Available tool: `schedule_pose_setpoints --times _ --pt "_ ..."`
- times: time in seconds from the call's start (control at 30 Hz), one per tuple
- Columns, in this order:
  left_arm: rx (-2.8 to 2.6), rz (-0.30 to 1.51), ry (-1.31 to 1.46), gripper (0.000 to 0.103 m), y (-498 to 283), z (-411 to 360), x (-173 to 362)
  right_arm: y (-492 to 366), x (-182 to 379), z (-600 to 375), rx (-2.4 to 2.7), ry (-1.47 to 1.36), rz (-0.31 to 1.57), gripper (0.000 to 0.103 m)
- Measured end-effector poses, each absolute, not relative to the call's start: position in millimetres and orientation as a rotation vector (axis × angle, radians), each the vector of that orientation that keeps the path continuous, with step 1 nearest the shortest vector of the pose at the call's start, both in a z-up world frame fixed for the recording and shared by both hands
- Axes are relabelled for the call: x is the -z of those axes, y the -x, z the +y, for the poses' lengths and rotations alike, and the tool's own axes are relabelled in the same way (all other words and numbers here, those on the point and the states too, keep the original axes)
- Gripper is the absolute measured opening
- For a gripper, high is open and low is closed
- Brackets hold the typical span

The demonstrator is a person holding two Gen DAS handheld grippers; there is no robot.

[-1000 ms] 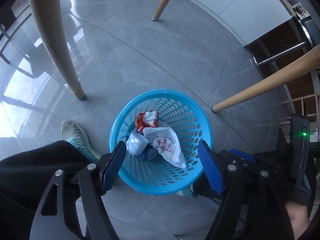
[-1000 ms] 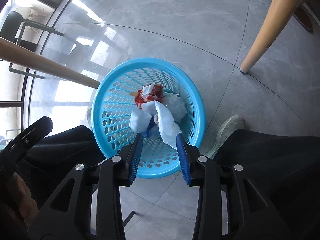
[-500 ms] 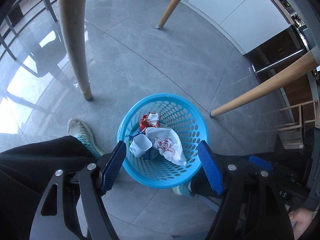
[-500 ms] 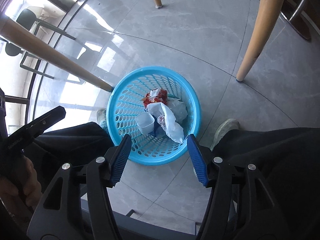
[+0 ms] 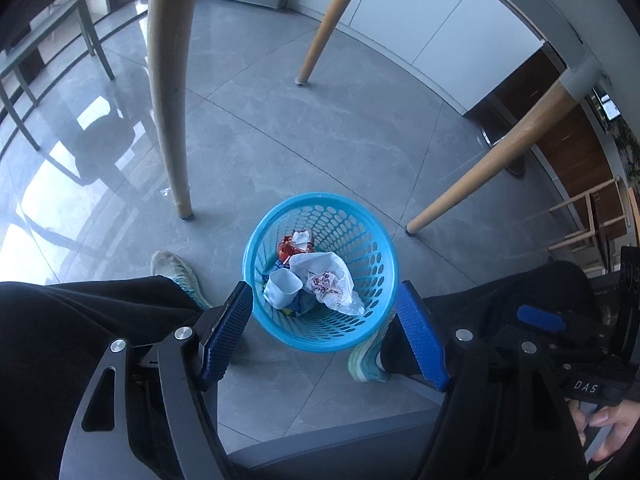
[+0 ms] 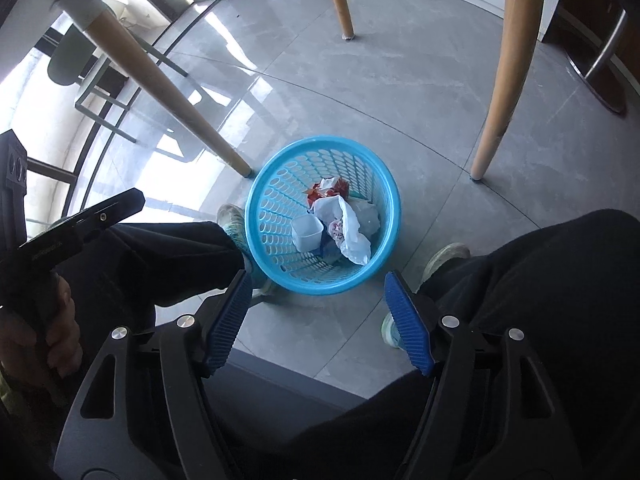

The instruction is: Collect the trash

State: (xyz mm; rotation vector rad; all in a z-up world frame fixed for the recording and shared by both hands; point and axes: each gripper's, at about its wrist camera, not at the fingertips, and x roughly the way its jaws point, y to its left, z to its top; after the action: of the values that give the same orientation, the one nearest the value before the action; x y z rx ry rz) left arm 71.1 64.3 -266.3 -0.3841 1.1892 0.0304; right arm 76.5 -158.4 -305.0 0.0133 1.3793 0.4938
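One grey tiled floor (image 5: 360, 128) carries three wooden table legs (image 5: 168, 92) and one blue basket (image 5: 320, 336) between the person's two shoes (image 5: 172, 264). Inside lie a white bag (image 5: 332, 280), a white cup (image 5: 282, 286) and a red wrapper (image 5: 288, 246). The left tongs (image 5: 324, 332) gape empty; the right tongs (image 6: 316, 320) are opening, empty.

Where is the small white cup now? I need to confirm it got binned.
Both wrist views show the white cup inside the blue basket, left of the crumpled white bag.
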Motion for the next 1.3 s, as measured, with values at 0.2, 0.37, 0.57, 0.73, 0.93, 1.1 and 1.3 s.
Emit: schedule_pose_setpoints --times 0.2,0.37,0.57,0.73,0.93,1.1,1.3 --pt "-0.016 1.153 0.349 0.073 -43.5 63.4 242.4 -50.9 271.3 -177.1 -0.496 0.011 1.298 0.071" --pt "0.011 1.104 0.308 0.073 -17.2 54.2 214.9 -30.3 238.5 -193.4 -0.484 0.030 1.206 0.072" --pt "0.045 0.995 0.244 0.073 6.7 44.7 157.8 -5.1 181.9 -209.4 -0.502 0.024 1.072 0.076" --pt "0.049 0.870 0.217 0.074 12.1 42.4 102.8 5.2 120.0 -217.8 -0.511 -0.001 0.928 0.078" --pt "0.056 0.747 0.193 0.076 6.2 35.6 51.4 6.6 61.0 -223.2 -0.522 0.000 0.799 0.079" --pt "0.049 0.696 0.164 0.076 -10.4 29.7 28.2 -1.1 29.5 -225.8 -0.519 -0.001 0.729 0.080" --pt "0.039 0.658 0.142 0.081 -37.5 22.1 5.1 -21.8 11.8 -224.2 -0.514 -0.004 0.691 0.084"
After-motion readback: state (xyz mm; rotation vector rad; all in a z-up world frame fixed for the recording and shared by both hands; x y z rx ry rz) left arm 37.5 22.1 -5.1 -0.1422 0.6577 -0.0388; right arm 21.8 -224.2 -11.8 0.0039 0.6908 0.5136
